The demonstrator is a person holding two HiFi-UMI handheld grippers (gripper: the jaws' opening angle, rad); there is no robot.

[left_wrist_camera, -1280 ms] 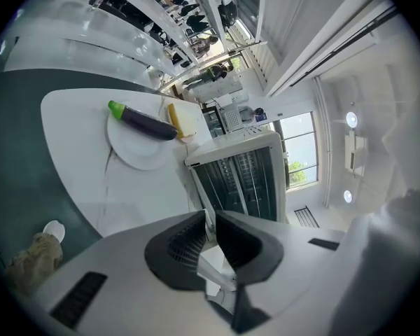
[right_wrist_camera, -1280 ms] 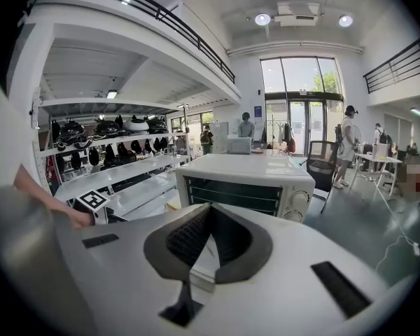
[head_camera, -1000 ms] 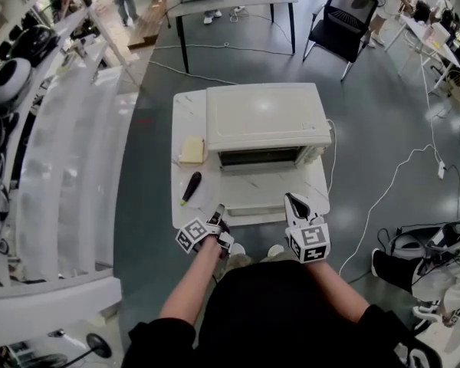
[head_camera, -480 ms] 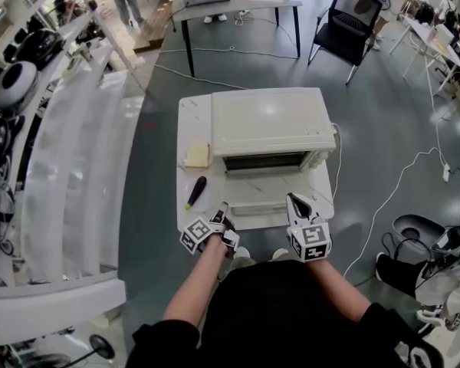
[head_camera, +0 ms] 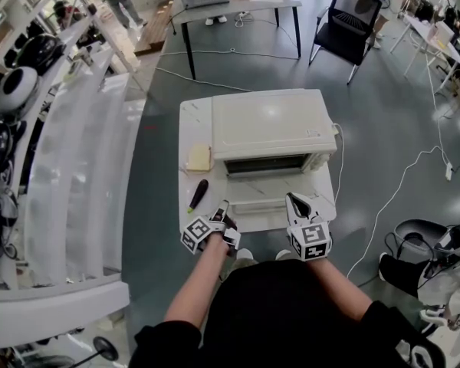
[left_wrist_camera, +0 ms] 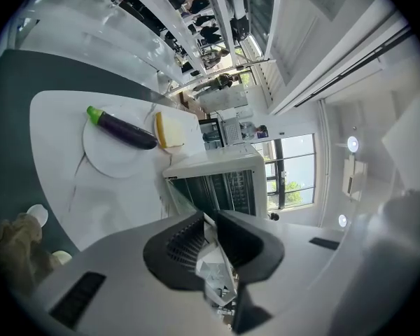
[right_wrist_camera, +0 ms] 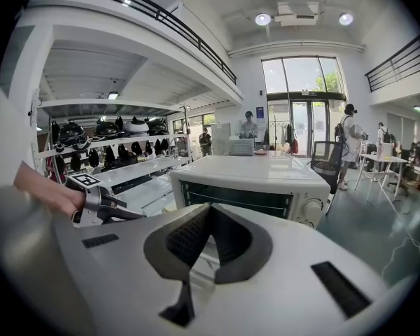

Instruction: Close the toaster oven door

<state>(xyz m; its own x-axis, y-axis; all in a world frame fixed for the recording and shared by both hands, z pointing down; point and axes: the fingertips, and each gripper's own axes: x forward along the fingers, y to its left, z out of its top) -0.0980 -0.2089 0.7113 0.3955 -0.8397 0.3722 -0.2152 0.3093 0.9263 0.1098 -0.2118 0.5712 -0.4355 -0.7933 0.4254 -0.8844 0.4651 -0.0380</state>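
White-cased toaster oven (head_camera: 272,125) is seated at the centre of a small white table (head_camera: 190,121). Its door (head_camera: 264,204) is dropped open and lies flat on the oven's 6 o'clock side. The left gripper (head_camera: 221,208) is held at the door's 7 o'clock corner with jaws pressed together; contact with the door cannot be confirmed. The right gripper (head_camera: 294,200) is held at the door's 5 o'clock corner, jaws pressed together on nothing. A dark eggplant (head_camera: 197,194) is laid on a plate (left_wrist_camera: 101,161) at the oven's 8 o'clock, a yellow block (head_camera: 198,158) at 9 o'clock.
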